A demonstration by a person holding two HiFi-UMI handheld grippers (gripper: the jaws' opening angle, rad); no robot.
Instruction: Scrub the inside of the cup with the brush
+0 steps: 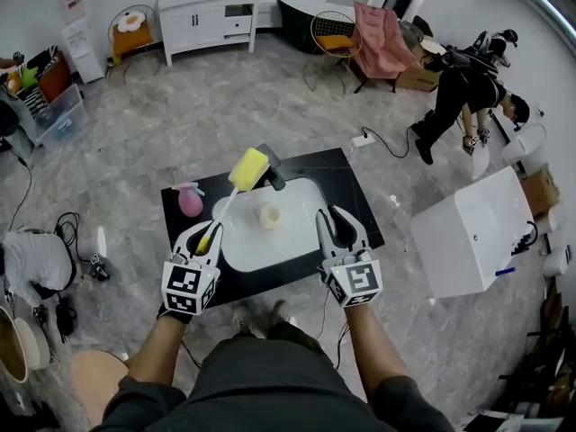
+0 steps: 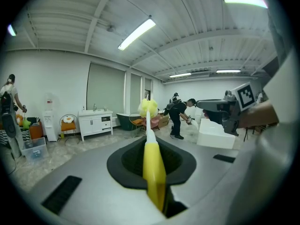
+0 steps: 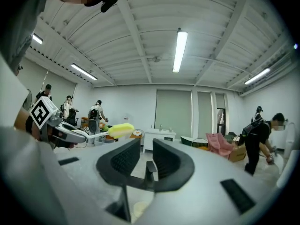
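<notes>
A brush with a yellow handle, a white stem and a yellow sponge head is clamped in my left gripper, which is shut on the handle. The brush slants up and away over the white tray. In the left gripper view the handle runs out between the jaws to the sponge head. A small pale cup stands upright on the tray, apart from both grippers. My right gripper hovers at the tray's right edge, open, with nothing between its jaws.
The tray lies on a low black table. A pink spray bottle stands at the table's left. A dark object sits behind the sponge head. A white box stands to the right on the floor. People are at the back right.
</notes>
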